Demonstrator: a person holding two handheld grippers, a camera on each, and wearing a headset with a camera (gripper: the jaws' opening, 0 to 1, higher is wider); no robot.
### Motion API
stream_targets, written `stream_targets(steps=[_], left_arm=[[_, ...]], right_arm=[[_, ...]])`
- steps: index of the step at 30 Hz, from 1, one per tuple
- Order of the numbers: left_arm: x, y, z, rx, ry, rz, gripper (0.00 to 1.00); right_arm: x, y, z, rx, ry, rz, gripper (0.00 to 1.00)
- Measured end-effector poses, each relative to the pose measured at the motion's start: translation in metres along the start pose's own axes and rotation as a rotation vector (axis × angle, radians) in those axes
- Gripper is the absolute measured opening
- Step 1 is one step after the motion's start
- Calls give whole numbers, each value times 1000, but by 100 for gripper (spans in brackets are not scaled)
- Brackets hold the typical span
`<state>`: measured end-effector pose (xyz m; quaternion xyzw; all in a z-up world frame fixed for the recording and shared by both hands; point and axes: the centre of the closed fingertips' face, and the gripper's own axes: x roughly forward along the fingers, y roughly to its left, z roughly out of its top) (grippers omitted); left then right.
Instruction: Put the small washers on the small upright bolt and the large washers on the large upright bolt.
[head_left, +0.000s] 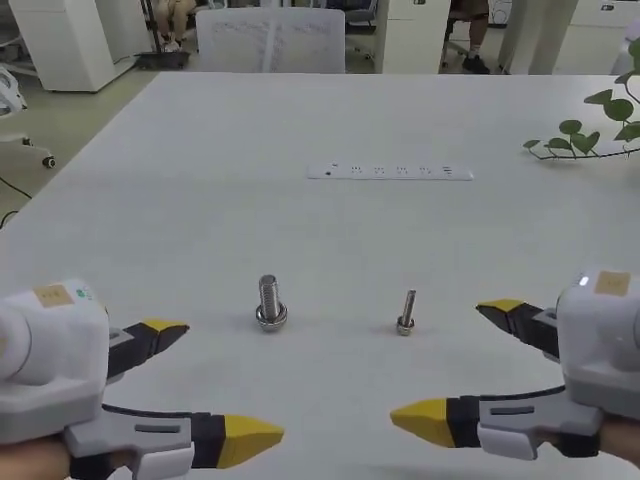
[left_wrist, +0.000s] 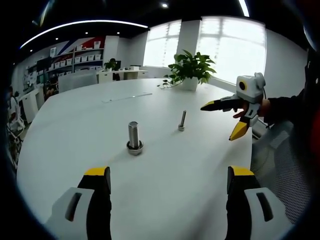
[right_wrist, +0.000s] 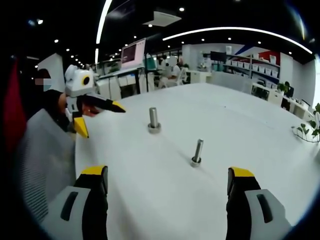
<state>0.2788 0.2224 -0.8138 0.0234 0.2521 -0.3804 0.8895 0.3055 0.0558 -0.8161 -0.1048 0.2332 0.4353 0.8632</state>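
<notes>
Nearest the person, the left gripper and the right gripper hovered just over the counter, each with its jaws wide apart and holding nothing.

Beyond them and between the two stood the large bolt, thread up, and to its right, well apart from it, the small bolt, also upright. A wider ring sat at the foot of the large bolt, and a smaller one at the foot of the small bolt. Whether these were the bolt heads or washers already threaded on was too small to tell.

Judged from the task, the washers would be thin, stiff steel: light, hard and slick, not fragile, and apt to skate or flip when pinched flat off a smooth top. The best hold looked to be across the rim with the jaw tips only. That would leave the hole clear, so the washer could drop over the thread. The small bolt, standing on a narrow base, seemed easy to knock over; the large one looked steadier.

Farther off a power strip lay flat on the counter, a plant trailed in at the right edge, and a chair stood at the far end.
</notes>
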Motion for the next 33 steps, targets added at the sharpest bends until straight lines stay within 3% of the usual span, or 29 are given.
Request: stream_targets(steps=[33], left_arm=[[1,-1,2,3,2,1,97]], right_arm=[[-1,-3,-1,-7,7,-3,100]])
